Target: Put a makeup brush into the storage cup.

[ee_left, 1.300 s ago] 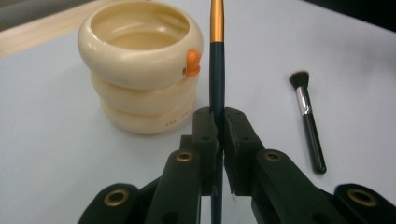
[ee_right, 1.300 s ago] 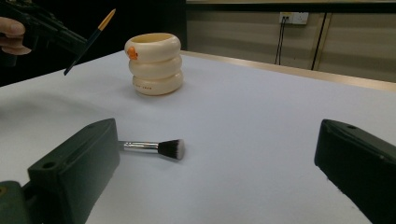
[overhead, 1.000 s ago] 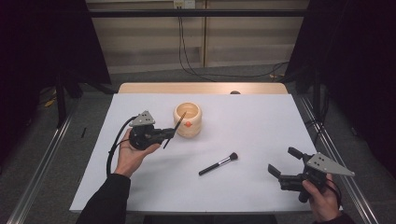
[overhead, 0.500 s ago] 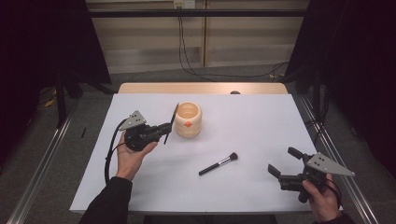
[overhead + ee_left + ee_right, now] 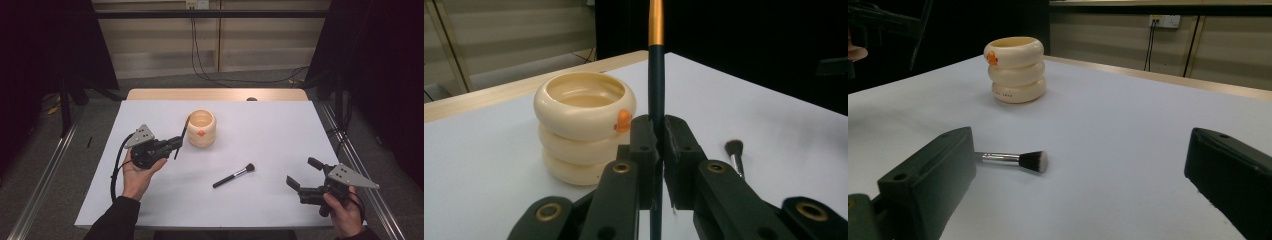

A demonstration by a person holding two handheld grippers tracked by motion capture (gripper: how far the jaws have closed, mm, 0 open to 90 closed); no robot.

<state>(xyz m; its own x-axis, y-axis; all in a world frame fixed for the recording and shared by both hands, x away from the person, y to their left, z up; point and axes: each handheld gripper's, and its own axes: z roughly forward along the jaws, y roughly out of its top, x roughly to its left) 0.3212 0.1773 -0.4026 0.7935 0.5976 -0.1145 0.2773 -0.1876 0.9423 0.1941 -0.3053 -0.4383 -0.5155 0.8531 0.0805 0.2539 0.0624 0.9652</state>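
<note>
A cream ribbed cup (image 5: 201, 128) with an orange mark stands near the middle of the white table (image 5: 270, 125). My left gripper (image 5: 176, 141) is shut on a dark brush with a gold band (image 5: 655, 80), held upright just left of the cup (image 5: 584, 127). A second makeup brush (image 5: 234, 175) lies flat on the table between the two hands. My right gripper (image 5: 305, 176) is open at the front right, its jaws wide apart with that lying brush (image 5: 1015, 159) ahead of them and the cup (image 5: 1016, 70) farther off.
A wooden strip (image 5: 215, 94) borders the table's far edge. Cables (image 5: 200, 55) hang down the back wall. Metal rails (image 5: 45, 170) run along both sides of the table, with dark floor around.
My left gripper has pulled back left and toward the person with the brush, away from the cup's mouth, and the brush now stands more upright. The right gripper has stayed put.
</note>
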